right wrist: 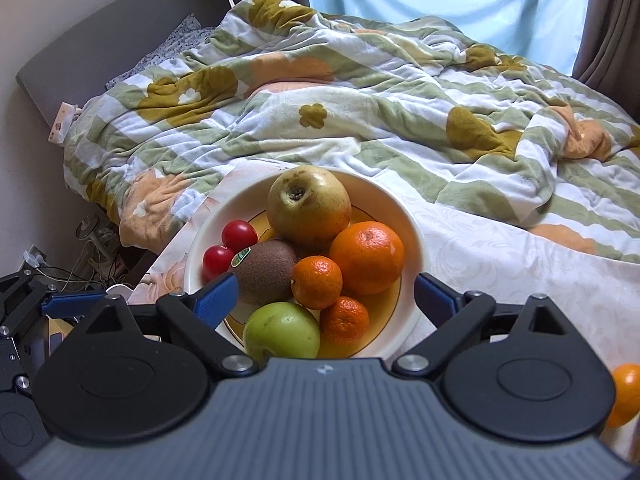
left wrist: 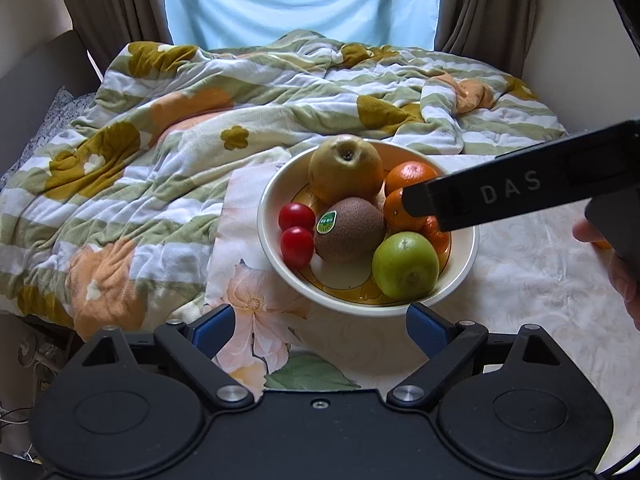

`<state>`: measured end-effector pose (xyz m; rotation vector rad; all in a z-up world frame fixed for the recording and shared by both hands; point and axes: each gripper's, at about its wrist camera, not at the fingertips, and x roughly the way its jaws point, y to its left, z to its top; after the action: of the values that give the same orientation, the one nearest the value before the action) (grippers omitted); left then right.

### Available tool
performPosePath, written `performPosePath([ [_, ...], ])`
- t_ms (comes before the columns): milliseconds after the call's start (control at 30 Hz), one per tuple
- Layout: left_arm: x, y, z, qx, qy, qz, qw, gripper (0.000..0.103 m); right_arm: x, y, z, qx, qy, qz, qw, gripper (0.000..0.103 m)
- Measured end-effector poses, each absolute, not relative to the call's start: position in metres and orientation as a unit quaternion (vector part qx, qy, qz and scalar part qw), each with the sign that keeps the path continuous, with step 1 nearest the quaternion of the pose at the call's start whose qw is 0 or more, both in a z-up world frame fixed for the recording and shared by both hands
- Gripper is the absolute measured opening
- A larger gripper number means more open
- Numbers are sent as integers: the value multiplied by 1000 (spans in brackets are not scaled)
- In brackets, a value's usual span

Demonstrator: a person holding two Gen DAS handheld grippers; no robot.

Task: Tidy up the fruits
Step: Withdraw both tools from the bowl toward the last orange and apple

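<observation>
A cream bowl [left wrist: 276, 184] [right wrist: 412, 224] sits on a floral cloth and holds a yellow-brown pear [left wrist: 346, 168] [right wrist: 308, 204], a kiwi [left wrist: 350, 230] [right wrist: 266, 272], two red tomatoes [left wrist: 297, 229] [right wrist: 239, 235], a green apple [left wrist: 405, 266] [right wrist: 282, 332], a large orange [right wrist: 367, 258] [left wrist: 410, 176] and two small mandarins [right wrist: 317, 282]. My left gripper [left wrist: 320, 330] is open and empty just in front of the bowl. My right gripper [right wrist: 326, 296] is open and empty above the bowl's near side; its body [left wrist: 500, 196] reaches in from the right in the left wrist view.
A crumpled green-striped flowered quilt [left wrist: 180, 120] [right wrist: 360, 100] lies behind the bowl. One more orange [right wrist: 626, 394] lies on the white cloth at the right. Cables and clutter [right wrist: 92, 256] sit on the floor to the left. Curtains hang behind.
</observation>
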<state>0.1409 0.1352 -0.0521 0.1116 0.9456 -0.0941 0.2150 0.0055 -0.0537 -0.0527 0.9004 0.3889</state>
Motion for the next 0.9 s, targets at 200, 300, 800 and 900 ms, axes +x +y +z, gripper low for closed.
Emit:
performPosePath([
  [200, 128, 133, -36, 52, 436, -58, 897, 95, 190, -11, -29, -17, 414, 164, 895, 103],
  [300, 123, 129, -30, 54, 430, -68, 899, 95, 175, -22, -18, -9, 408, 145, 902, 103],
  [800, 113, 68, -14, 108, 407, -158, 893, 95, 85, -107, 10, 38, 389, 12, 920, 103],
  [900, 110, 45, -14, 120, 401, -170, 892, 95, 69, -131, 9, 39, 391, -9, 920, 103],
])
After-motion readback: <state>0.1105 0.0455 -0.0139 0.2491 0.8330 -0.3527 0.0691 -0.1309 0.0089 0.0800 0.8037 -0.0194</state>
